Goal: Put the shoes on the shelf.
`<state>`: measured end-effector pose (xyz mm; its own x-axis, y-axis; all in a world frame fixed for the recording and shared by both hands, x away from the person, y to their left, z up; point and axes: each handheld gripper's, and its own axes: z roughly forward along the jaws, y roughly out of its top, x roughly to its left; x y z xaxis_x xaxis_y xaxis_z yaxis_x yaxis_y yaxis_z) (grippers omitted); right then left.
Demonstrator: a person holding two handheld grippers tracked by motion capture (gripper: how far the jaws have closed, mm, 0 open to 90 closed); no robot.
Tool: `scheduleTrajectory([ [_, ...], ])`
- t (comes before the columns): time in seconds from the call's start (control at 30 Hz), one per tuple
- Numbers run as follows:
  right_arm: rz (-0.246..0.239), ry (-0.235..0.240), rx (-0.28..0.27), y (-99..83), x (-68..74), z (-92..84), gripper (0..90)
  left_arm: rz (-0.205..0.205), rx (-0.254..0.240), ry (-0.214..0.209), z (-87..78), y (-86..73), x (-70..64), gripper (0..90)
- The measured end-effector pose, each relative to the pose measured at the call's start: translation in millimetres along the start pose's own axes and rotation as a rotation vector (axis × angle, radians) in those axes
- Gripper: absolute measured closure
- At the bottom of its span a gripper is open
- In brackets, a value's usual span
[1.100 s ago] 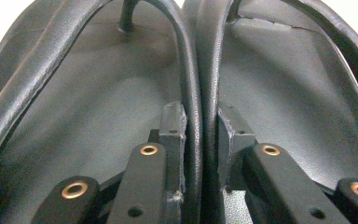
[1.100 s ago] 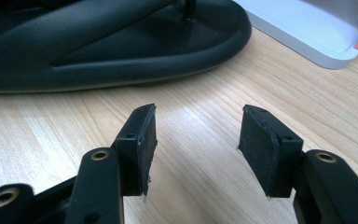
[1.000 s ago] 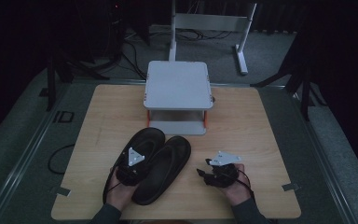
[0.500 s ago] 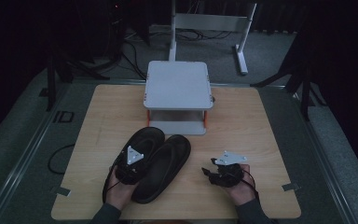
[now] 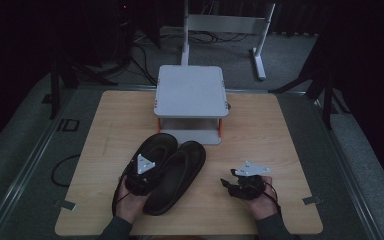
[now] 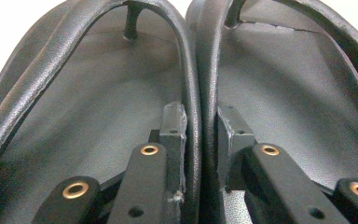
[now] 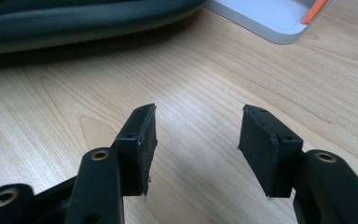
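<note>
On table, left hand-held gripper pinches both sandals' straps; right hand-held gripper gapes wide.

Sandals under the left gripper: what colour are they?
Black, both sandals; the left gripper view shows it best.

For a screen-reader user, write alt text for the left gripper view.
The left gripper pinches the two touching inner straps of a pair of black flip-flops between its two black fingers, one finger inside each shoe. The grey footbeds spread away to either side, and each strap arches up to its toe post at the top of the picture.
</note>
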<state>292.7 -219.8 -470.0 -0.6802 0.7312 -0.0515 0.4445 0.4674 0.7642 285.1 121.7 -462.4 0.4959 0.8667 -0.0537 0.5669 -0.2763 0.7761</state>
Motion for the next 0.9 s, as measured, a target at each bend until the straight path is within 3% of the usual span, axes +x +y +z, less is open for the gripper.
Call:
scheduleTrajectory([
  [0.37, 0.011, -0.002, -0.001, -0.8, -0.8, 0.2, 45.7, 0.006, -0.023, -0.003, 5.0, 15.0, -2.8, 75.1],
  [0.9, 0.01, -0.002, 0.001, -1.7, -1.8, 0.7, 45.7, -0.022, -0.05, 0.006, 20.1, 35.2, -2.3, 75.0],
])
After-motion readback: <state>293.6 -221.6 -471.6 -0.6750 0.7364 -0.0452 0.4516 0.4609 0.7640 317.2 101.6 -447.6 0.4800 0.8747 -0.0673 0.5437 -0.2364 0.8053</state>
